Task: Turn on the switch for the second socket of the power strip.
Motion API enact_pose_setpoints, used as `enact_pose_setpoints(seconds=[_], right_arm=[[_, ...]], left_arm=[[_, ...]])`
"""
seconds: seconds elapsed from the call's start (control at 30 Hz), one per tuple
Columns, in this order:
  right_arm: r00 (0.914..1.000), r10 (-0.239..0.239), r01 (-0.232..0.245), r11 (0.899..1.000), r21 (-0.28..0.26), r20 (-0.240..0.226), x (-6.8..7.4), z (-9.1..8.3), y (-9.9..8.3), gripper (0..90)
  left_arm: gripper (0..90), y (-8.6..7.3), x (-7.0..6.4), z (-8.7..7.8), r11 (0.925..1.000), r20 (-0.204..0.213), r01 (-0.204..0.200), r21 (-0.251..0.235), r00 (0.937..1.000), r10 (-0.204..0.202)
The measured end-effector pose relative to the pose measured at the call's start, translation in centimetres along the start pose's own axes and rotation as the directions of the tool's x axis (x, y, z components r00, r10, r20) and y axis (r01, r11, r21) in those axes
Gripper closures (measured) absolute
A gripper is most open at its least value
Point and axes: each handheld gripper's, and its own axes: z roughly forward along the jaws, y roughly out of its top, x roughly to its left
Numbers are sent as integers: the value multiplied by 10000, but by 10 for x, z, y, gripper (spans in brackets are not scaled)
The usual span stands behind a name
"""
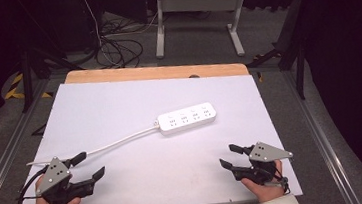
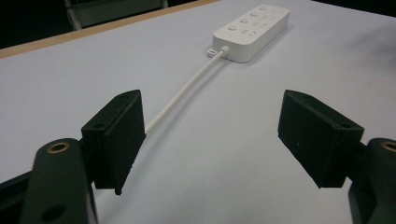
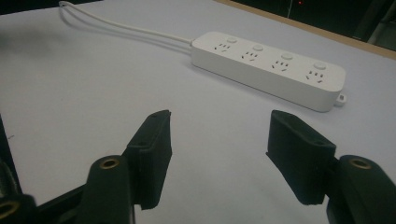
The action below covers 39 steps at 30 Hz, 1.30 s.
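A white power strip is seen lying flat on the white table surface, ahead of both grippers and roughly midway between them, somewhat nearer the far edge than the near one. 4 socket groups, each with a round button, are shown on its top face in the right gripper view. In the left gripper view the power strip is found ahead and to the right of the jaws.

From the strip's left end a white cord is run toward the left gripper, passing close by its far jaw and reaching on toward the left edge of the table. In the left gripper view the cord is lost from sight behind the left-hand jaw; whether it is touched cannot be told.

The left gripper is held wide apart, nothing between its jaws, near the front left corner. The right gripper is likewise held apart and unladen, near the front right corner, well apart from the strip.

Bare white surface is left between the 2 grippers and in front of the strip. A wooden strip is exposed along the far edge of the table.
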Motion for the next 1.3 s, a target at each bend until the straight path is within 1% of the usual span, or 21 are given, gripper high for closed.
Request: enact_pose_setpoints(seconds=[0.07, 0.2, 0.53, 0.6, 0.67, 0.7, 0.97, 1.03, 1.07, 1.13, 1.2, 1.3], right_arm=[[10000, 18, -18, 10000, -13, -33, 0, 0, 0, 410], [10000, 34, -34, 10000, -36, 47, -1, 0, 0, 403], [10000, -12, 12, 10000, 6, 53, 0, 0, 0, 400], [9999, -64, 64, 10000, 6, 86, 0, 0, 1, 400], [9999, -80, 80, 10000, -23, 89, 0, 1, 1, 400], [9999, -112, 113, 9999, -9, 111, 1, 0, 1, 401], [9998, -151, 150, 9999, 74, 143, 0, 1, 2, 418], [9998, -141, 139, 9999, 70, 168, 0, 1, 3, 429], [9999, -91, 89, 9997, 240, 112, 0, 2, 5, 440], [9997, -189, 182, 9990, 417, 155, 0, 3, 7, 472], [9994, -287, 276, 9981, 544, 193, 0, 4, 10, 497], [9993, -358, 349, 9975, 616, 135, 0, 4, 13, 516]], left_arm=[[236, 0, 0, 0, 10000, -27, -32, -5, 10000, 32], [236, 1, -1, -1, 9999, -50, -107, 2, 9999, 107], [235, 0, -1, -2, 9999, -102, -112, 15, 9999, 112], [236, 1, -1, -2, 9999, -128, -147, 27, 9998, 148], [236, 1, -1, -2, 9996, -204, -266, 55, 9994, 267], [236, 1, -1, -2, 9998, -197, -198, 42, 9996, 199], [235, 1, -1, -3, 9996, -246, -273, 83, 9993, 275], [235, 1, -1, -3, 9996, -245, -272, 94, 9993, 274], [235, 1, -1, -2, 9996, -245, -269, 98, 9993, 272], [235, 1, -2, -2, 9997, -238, -212, 97, 9995, 214], [235, 1, -2, -2, 9996, -268, -252, 124, 9993, 255], [235, 1, -2, -2, 9995, -316, -275, 123, 9991, 279]])
